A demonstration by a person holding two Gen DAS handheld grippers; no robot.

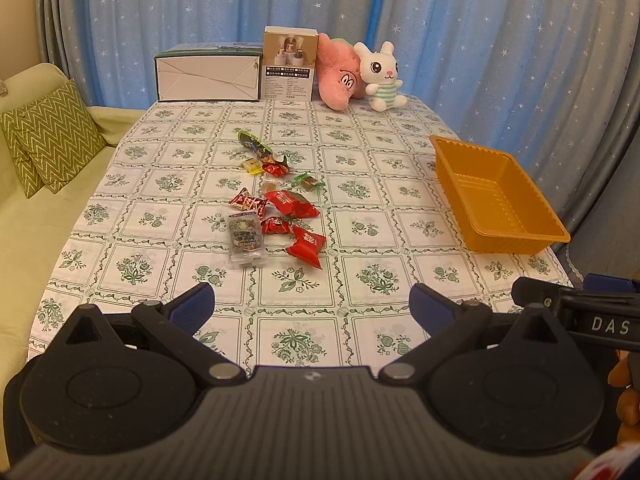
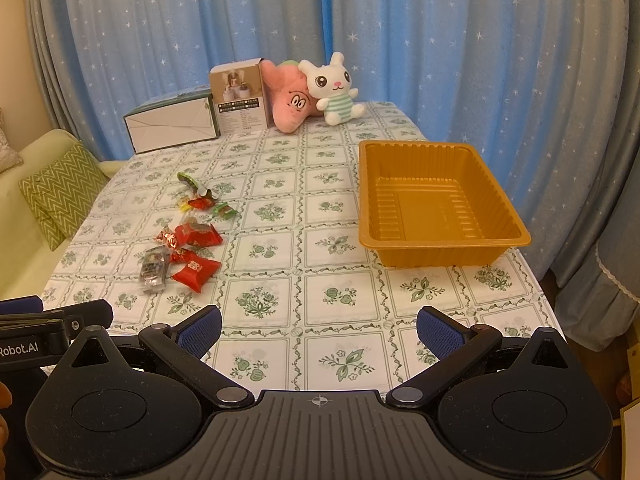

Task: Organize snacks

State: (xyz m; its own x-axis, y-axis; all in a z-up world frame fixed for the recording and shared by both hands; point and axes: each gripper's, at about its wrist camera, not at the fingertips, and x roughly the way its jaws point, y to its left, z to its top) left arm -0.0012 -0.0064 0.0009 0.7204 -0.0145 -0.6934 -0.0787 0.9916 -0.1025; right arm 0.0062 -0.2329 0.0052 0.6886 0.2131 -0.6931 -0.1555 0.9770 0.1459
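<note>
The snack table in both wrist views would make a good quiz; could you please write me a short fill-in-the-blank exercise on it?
1. The orange tray holds ____ snacks.
2. The left gripper and right gripper both have jaws that are ____.
3. The white bunny plush leans against a ____ plush.
4. The wrapped snacks lie on the ____.

Missing words: no; open; pink; tablecloth

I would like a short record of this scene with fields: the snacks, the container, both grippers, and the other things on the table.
snacks: wrapped candies scattered on the tablecloth, left of the tray
container: orange tray, nothing inside
left gripper: open, holding nothing
right gripper: open, holding nothing
far edge: white box, product carton, pink plush, white bunny
</note>
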